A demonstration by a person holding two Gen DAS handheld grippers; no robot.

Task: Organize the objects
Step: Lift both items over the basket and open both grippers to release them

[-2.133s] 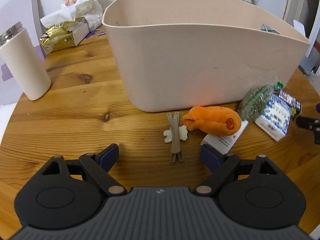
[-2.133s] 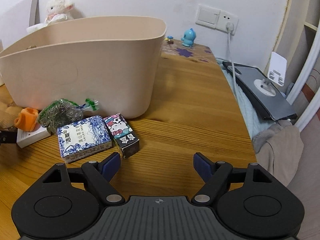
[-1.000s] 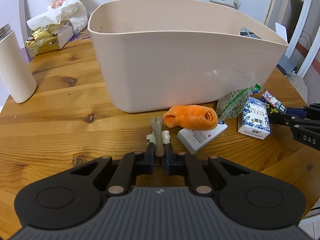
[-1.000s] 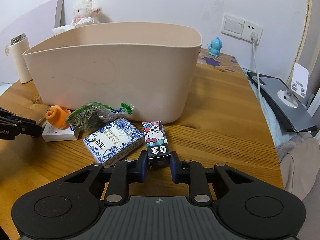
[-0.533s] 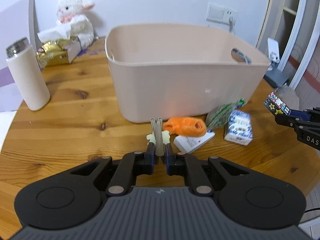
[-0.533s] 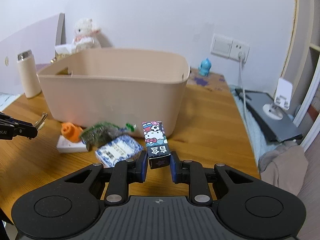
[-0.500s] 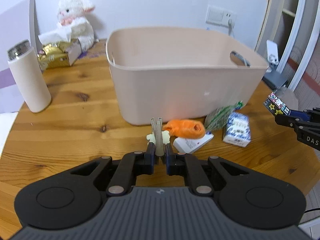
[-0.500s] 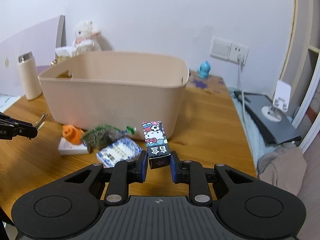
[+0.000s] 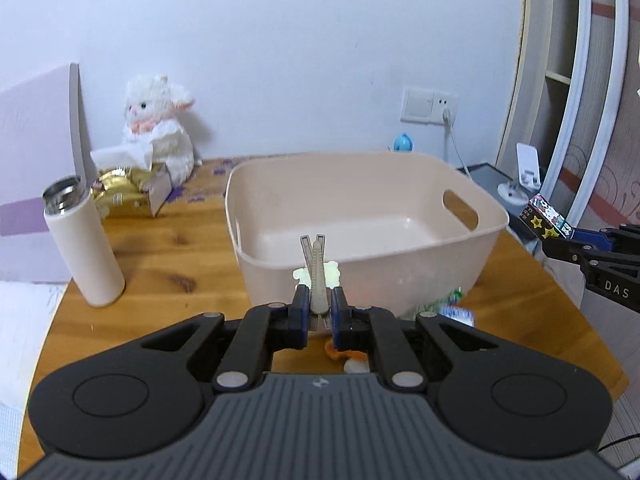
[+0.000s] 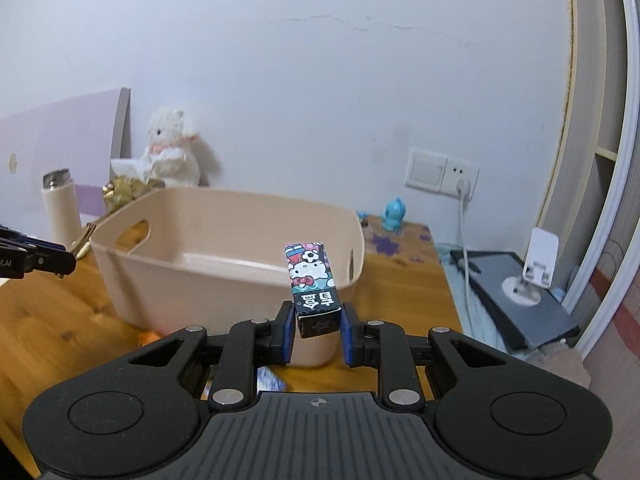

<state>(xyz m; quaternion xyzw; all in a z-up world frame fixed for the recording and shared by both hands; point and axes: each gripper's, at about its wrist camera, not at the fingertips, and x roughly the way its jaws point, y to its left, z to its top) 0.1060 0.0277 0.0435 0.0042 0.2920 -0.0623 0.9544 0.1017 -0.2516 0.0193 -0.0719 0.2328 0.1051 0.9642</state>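
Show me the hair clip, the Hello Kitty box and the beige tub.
hair clip [image 9: 317,280], left wrist view, on its grey prong.
Hello Kitty box [image 10: 312,280], right wrist view, on its printed top face.
beige tub [image 9: 486,246], left wrist view, on its right wall.

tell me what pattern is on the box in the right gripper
A cartoon cat with a soccer ball on black, stars on the end; the small box shows best in the right wrist view.

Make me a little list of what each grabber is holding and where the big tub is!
left gripper: shut on a tan hair clip, held up above the table
right gripper: shut on a cartoon cat box, lifted in the air
tub: beige, open top, nothing visible inside, on the wooden table
still on table: a few small items by the tub's near side, mostly hidden
nearby: white bottle, white plush toy
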